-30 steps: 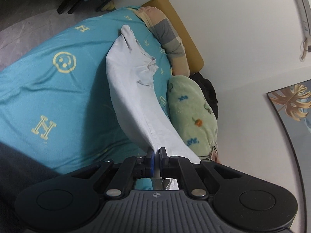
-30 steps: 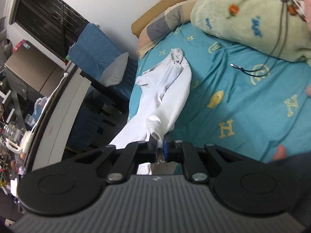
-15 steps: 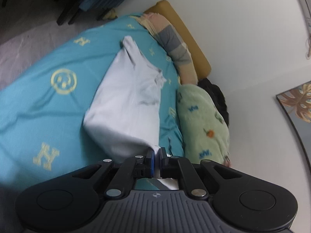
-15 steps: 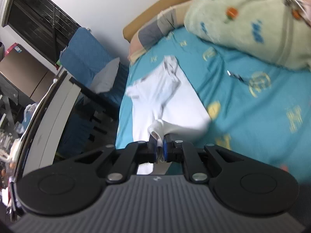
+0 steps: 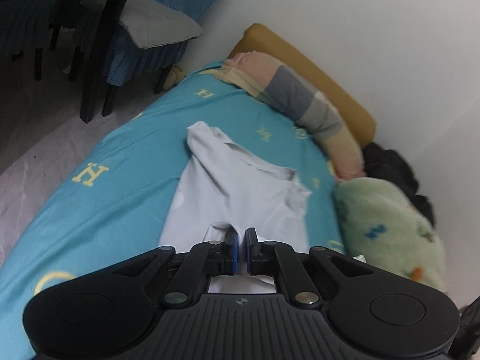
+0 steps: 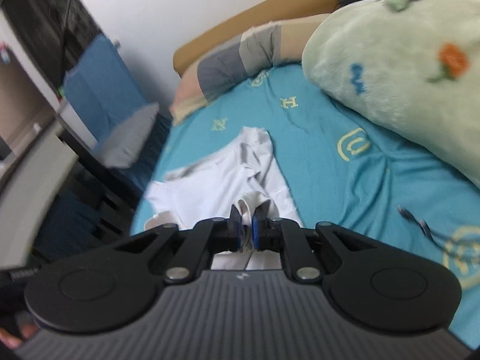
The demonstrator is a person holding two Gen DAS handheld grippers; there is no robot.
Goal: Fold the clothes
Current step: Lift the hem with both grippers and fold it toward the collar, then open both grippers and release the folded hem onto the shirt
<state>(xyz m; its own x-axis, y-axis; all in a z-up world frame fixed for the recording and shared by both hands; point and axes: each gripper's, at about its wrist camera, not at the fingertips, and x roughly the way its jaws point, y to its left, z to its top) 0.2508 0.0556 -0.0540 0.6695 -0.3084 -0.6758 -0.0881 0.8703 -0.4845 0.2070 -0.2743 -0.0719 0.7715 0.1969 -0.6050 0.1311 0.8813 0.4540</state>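
Observation:
A white shirt (image 5: 240, 192) lies spread on the teal bedsheet (image 5: 120, 180), its collar end toward the headboard. My left gripper (image 5: 242, 235) is shut on a fold of the shirt's near edge, close above the cloth. In the right wrist view the same white shirt (image 6: 216, 177) lies crumpled on the teal bedsheet (image 6: 330, 180), and my right gripper (image 6: 246, 219) is shut on a bunched fold of it. Both views are blurred by motion.
A striped pillow (image 5: 300, 96) lies against a tan headboard (image 5: 315, 69). A green plush blanket (image 5: 396, 225) sits to the right, with dark clothing (image 5: 396, 168) behind it. A chair with a grey cushion (image 5: 156, 27) stands beside the bed. A black cable (image 6: 420, 225) lies on the sheet.
Both grippers have carried the shirt's lower part forward toward the collar and down. The shirt, which hung stretched from the grippers, now lies spread flat on the bed.

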